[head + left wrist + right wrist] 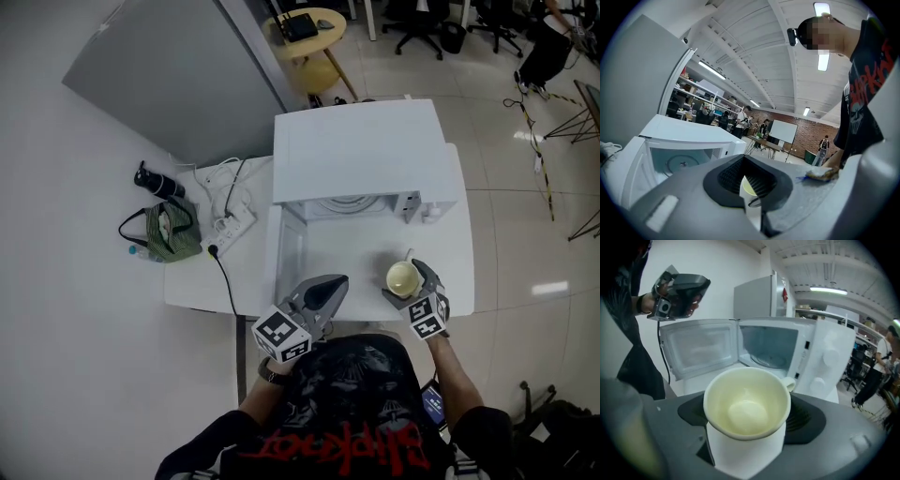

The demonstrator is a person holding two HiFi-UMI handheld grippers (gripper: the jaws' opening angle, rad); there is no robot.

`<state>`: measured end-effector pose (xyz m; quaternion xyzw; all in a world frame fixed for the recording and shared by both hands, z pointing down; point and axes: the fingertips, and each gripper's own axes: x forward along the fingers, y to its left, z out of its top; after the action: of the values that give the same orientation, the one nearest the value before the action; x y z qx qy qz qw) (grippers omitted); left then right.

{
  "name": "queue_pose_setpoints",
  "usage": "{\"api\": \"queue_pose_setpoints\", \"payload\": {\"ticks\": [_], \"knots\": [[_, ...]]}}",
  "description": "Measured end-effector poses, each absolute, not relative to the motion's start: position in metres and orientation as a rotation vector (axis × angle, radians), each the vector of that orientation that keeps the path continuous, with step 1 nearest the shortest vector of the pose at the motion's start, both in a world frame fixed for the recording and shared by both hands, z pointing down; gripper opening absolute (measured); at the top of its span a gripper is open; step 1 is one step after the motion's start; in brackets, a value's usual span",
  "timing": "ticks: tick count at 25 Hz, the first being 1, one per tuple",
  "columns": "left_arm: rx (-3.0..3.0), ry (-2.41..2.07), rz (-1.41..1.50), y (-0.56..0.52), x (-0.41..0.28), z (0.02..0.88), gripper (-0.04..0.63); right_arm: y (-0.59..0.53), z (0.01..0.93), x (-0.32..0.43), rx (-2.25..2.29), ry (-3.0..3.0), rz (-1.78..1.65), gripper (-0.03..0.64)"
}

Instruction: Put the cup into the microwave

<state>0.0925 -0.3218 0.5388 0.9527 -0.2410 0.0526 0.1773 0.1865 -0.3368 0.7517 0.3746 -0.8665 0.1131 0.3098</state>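
Cream-glazed ceramic cup with a small loop handle (746,404) is gripped and off the table, so I count the pick-up as done; the right gripper (411,287) has its two jaws spread wide around the cup's white lower body, dark pads pressing on either side, rim up and mouth open towards the camera; the cup looks empty. The boxy white microwave (361,150) already stands with its door (701,345) swung out to the left; the cavity with its round glass turntable (768,351) is bare, so nothing has gone in yet.

What remains, as I judge it: carry the cup forward through the opening, set it down on the turntable, let go and back out; closing the door may follow, though the task sentence does not ask for it.

Relative to the tool, the cup sits squarely between the right jaws, handle pointing away towards the microwave's control panel; in the head view it hangs just in front of the opening, towards its right side, outside the cavity. The left gripper (319,292) hovers beside it near the door's free edge, jaws drawn together on nothing.
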Motion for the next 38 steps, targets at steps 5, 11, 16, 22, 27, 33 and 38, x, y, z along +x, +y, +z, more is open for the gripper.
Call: {"api": "queue_pose_setpoints", "payload": {"ticks": [5,11,16,22,27,33,38], "knots": [[2.681,-0.744,0.124,-0.322,0.077,0.537,0.002,-0.362,0.716,0.139,0.907,-2.357,0.184,0.457],[2.649,-0.810,0.101,-0.320,0.063,0.536,0.002,-0.412,0.713,0.101,0.846,-2.386,0.182,0.457],[2.607,-0.906,0.067,-0.326,0.042,0.533,0.002,-0.467,0.724,0.083,0.968,-2.421,0.285,0.457],[2.572,-1.006,0.067,-0.329,0.027,0.530,0.003,-0.535,0.742,0.080,1.254,-2.385,0.308,0.457],[2.535,-0.973,0.066,-0.322,0.036,0.530,0.002,-0.574,0.758,0.086,1.435,-2.323,0.253,0.457],[2.541,-0.898,0.086,-0.322,0.056,0.540,0.002,-0.606,0.768,0.078,1.456,-2.274,0.190,0.459],[2.544,-0.873,0.061,-0.325,0.058,0.539,0.002,-0.614,0.775,0.079,1.427,-2.308,0.347,0.465]]}}
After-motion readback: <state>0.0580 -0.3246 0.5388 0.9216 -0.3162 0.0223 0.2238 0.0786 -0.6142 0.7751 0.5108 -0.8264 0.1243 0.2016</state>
